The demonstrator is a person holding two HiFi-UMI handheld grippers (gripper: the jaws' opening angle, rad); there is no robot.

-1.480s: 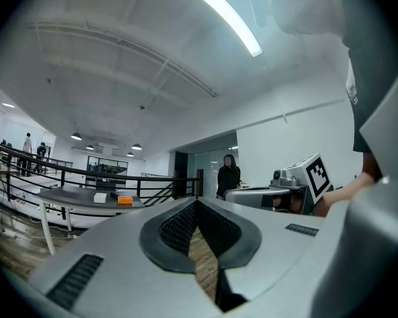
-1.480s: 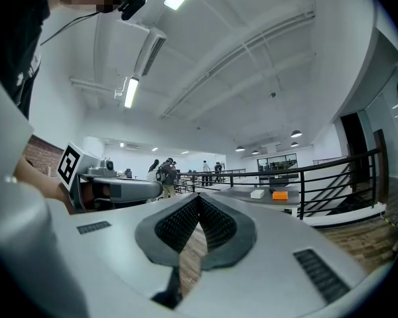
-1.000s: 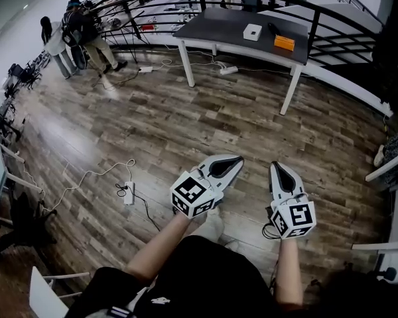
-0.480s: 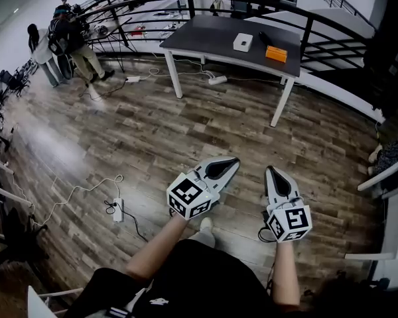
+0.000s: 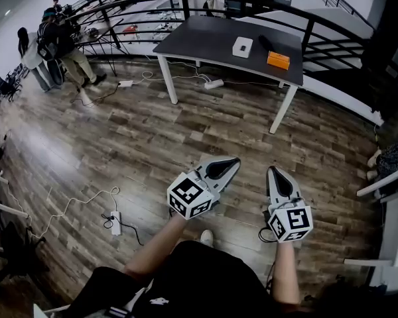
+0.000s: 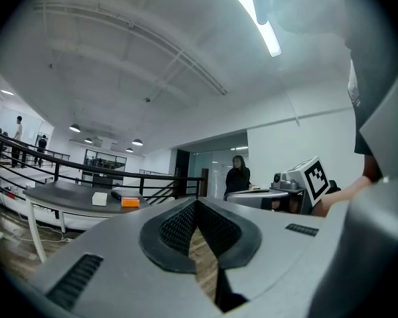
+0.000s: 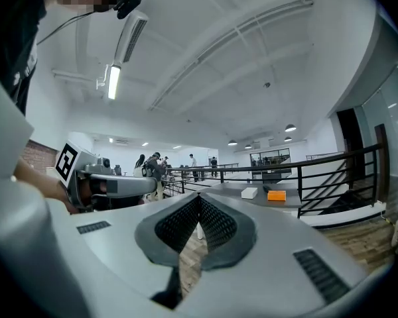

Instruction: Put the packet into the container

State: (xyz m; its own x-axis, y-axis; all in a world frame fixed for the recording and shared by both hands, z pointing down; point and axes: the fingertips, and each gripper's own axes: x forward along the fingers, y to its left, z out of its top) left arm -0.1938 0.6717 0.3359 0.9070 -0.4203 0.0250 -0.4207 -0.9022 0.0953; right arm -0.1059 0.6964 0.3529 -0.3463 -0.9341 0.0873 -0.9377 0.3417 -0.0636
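Facing orange packet point(image 5: 278, 60) on dark table point(image 5: 205, 35)

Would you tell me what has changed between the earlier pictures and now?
The person has walked toward the table; it, the white box and orange box look nearer, and the power strip has slid down the head view. Nothing was grasped or released. The left gripper and right gripper stay shut and empty.
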